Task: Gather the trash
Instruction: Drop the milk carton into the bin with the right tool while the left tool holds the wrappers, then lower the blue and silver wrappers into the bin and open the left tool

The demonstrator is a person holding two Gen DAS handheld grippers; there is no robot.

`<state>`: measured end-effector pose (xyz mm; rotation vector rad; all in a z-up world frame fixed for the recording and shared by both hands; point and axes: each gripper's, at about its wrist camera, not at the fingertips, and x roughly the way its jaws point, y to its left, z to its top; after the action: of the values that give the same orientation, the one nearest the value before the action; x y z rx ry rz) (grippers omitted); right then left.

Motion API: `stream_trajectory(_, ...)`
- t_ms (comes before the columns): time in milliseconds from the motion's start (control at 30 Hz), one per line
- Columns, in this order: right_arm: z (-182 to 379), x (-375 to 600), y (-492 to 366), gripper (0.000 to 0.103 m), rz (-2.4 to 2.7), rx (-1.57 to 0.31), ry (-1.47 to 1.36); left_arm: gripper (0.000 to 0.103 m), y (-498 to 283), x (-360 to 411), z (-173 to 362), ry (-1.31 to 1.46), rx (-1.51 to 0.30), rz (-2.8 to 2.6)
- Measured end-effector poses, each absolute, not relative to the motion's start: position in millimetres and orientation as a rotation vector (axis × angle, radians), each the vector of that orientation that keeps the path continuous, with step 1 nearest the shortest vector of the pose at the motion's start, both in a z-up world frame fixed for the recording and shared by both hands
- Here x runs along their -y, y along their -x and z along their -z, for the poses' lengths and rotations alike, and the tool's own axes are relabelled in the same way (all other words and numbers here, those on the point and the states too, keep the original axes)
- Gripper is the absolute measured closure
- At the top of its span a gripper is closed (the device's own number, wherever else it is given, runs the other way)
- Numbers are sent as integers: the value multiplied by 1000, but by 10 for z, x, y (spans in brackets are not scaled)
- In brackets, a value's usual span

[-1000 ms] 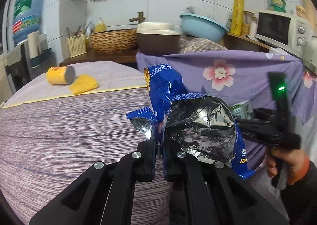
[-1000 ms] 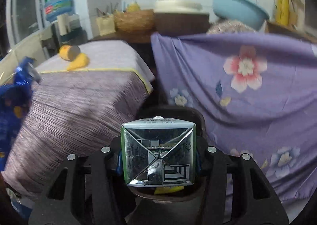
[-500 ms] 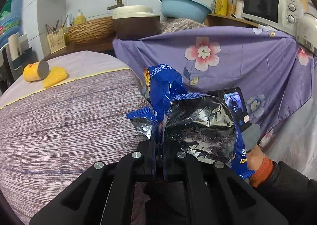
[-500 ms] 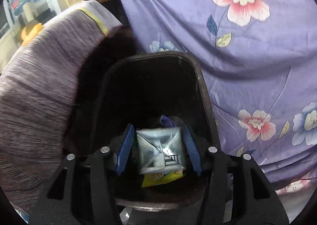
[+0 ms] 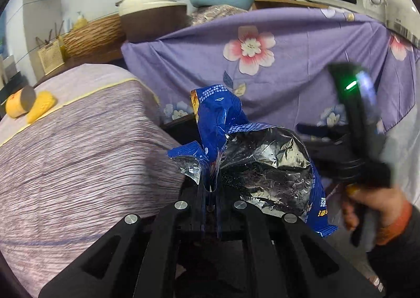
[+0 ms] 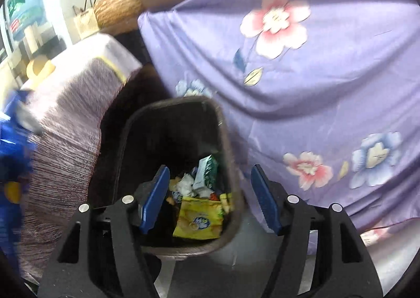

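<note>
My left gripper [image 5: 211, 190] is shut on a crumpled blue snack bag [image 5: 252, 156] with a silver foil inside, held up beside the table's edge. My right gripper [image 6: 210, 193] is open and empty above a dark trash bin [image 6: 231, 151]. In the bin lie a green and white drink carton [image 6: 206, 172], a yellow wrapper [image 6: 199, 219] and other scraps. The blue bag also shows at the left edge of the right wrist view [image 6: 13, 145]. The right gripper shows blurred at the right of the left wrist view [image 5: 351, 140].
A table with a striped purple cloth [image 5: 65, 153] stands left of the bin. A yellow can [image 5: 19, 102] and a yellow sponge [image 5: 42, 103] lie at its far end. A purple flowered cloth [image 6: 302, 74] hangs behind the bin.
My right gripper has opened and the drink carton has dropped into the bin. My left gripper still holds the blue bag and has moved right, toward the bin.
</note>
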<state>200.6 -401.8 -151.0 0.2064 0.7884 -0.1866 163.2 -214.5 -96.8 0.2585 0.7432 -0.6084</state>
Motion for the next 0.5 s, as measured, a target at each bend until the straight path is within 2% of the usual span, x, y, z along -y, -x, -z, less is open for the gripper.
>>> stream_trajectory(233,1208,4224,-1710,34,244,-723,-226,97,-1842,2461,1225,-293,-817,636)
stream_trajectory(500,1123,4335,-1522,34,283,-704,-224,97,-2057,2704,1475,-340,-848,629)
